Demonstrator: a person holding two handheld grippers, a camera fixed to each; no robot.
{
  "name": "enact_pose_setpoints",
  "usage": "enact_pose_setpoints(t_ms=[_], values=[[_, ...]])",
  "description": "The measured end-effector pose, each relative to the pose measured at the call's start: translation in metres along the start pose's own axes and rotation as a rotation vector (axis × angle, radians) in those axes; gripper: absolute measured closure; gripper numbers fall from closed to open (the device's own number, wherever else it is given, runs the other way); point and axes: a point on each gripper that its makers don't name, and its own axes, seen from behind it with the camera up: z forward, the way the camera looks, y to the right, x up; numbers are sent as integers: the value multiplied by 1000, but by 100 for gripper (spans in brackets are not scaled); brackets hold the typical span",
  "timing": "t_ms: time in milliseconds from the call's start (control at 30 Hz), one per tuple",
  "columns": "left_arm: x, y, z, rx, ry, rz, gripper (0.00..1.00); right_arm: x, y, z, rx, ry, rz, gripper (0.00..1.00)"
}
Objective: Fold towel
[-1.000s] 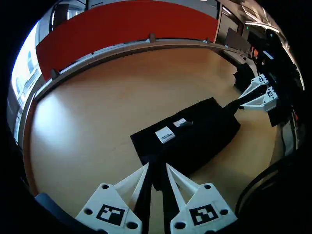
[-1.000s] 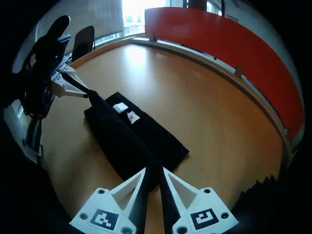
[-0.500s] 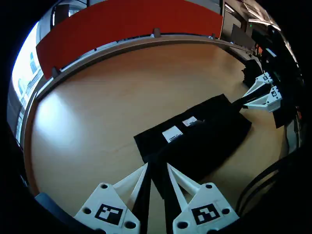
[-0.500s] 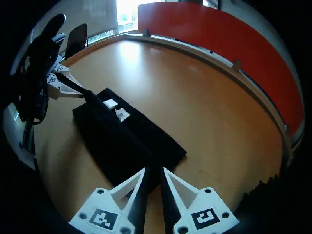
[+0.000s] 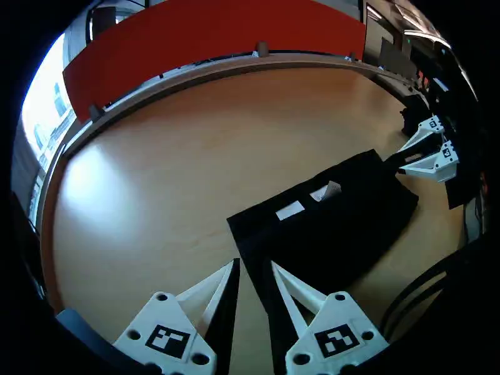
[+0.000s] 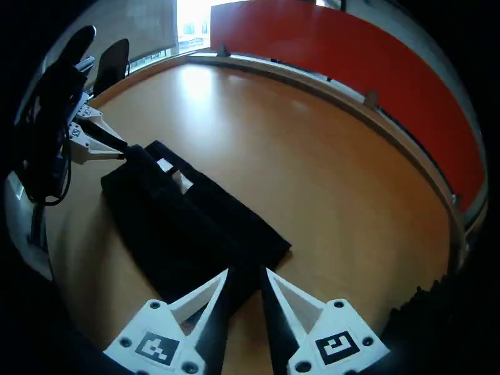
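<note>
— Left tongs [image 5: 254, 265] stand apart, as we see them in the left gripper view. Bare bench [image 5: 156, 187] shows between the left finger and the black towel [image 5: 337, 225]. The towel's near corner lies in the gap, close against the right finger.

— Agreed. And the right tongs [image 6: 245, 276]?

— In the right gripper view we find them straddling the towel's other end, with dark cloth between the tips. Whether the pads press on it we cannot tell, since black pads and black cloth run together there.

— Where do we place the towel itself?

— Flat on the wooden bench, folded into a long band that reaches from one pair of tongs to the other. A thicker upper layer covers most of it. A thinner strip shows along the side towards the red panel [image 5: 206, 31].

— We also count two small white labels [image 5: 290, 210] on that strip.

— Yes. In the left gripper view the right tongs, farther off, come to a point at the towel's far corner.
</note>
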Motion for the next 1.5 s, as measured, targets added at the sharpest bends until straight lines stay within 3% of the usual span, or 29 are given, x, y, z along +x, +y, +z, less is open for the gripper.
enact_pose_setpoints(t_ms=[67, 267, 467, 600, 933, 1067, 1500], values=[[1, -3, 1, 7, 1, -1, 72, 0, 4, 1, -14, -1, 2, 56], [4, -9, 3, 25, 6, -13, 67, 0, 11, 4, -43, -3, 8, 39], [10, -14, 5, 42, 16, -17, 65, 3, 18, 4, -66, 5, 16, 30], [15, -17, 4, 53, 25, -17, 60, 6, 23, 4, -80, 14, 22, 18], [17, -19, 3, 55, 30, -18, 58, 12, 31, 5, -112, 35, 27, 11], [18, -20, 1, 57, 35, -14, 58, 13, 32, 5, -118, 46, 29, 0], [17, -19, 0, 60, 37, -1, 58, 11, 32, 1, -122, 55, 34, 0]])
